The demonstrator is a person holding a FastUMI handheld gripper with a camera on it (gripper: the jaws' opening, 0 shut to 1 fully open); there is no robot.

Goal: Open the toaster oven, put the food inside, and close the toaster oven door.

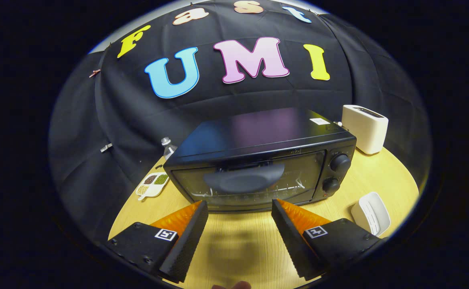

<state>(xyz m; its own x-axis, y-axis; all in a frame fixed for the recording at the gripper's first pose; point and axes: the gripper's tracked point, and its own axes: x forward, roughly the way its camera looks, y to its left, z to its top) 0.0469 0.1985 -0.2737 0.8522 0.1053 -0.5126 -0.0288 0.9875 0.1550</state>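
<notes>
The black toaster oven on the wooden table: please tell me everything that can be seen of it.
The black toaster oven is a glossy, box-shaped metal appliance standing upright on the round light wooden table. Its dark glass door is closed, with a wide curved handle across it. Two round black knobs sit one above the other beside the door. A small white label lies on its top. The gripper is open just in front of the door, not touching it.

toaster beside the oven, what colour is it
Cream white. The toaster stands right of the black toaster oven, beyond the open gripper, in the gripper view.
</notes>
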